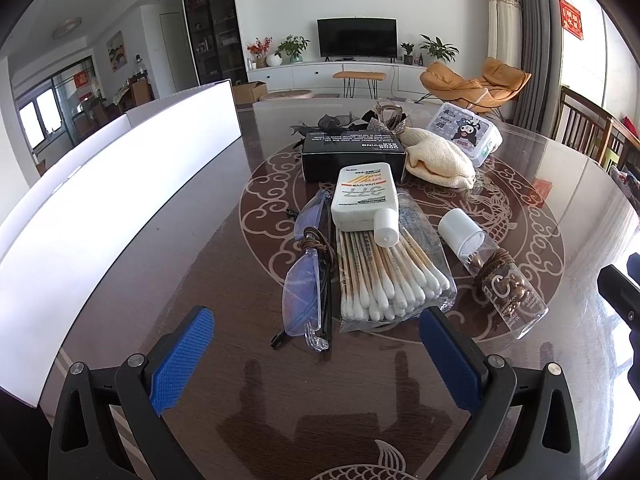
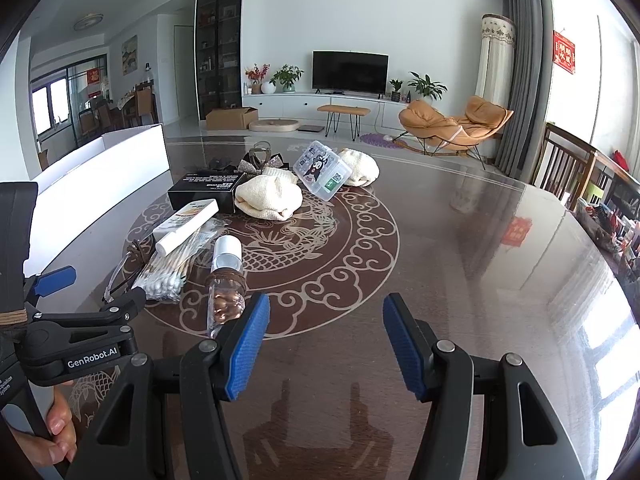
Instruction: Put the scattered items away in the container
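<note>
Nearest items to the left gripper (image 1: 316,352): glasses (image 1: 304,280) at its 12 o'clock and a bag of cotton swabs (image 1: 388,276) just right of them, touching.

Glasses: clear plastic frame with thin dark arms, a brown hair tie looped on them. Judged light, fragile, slippery lenses; take across the frame bridge, not the arms.

Swab bag: soft, crinkly film, light; a white sunscreen bottle (image 1: 366,200) lies on its far end, so lifting the bag would likely tip the bottle. Take the bottle first, across its flat stiff body.

Capsule bottle (image 1: 492,268) at 2 o'clock: lying on its side, clear, rigid, likely to roll; grip mid-barrel.

White container (image 1: 120,184) stands at 10 o'clock, well apart from the pile.

Left fingers spread wide, nothing between. Right gripper (image 2: 326,344) fingers also spread, empty, over bare table (image 2: 460,240).
</note>
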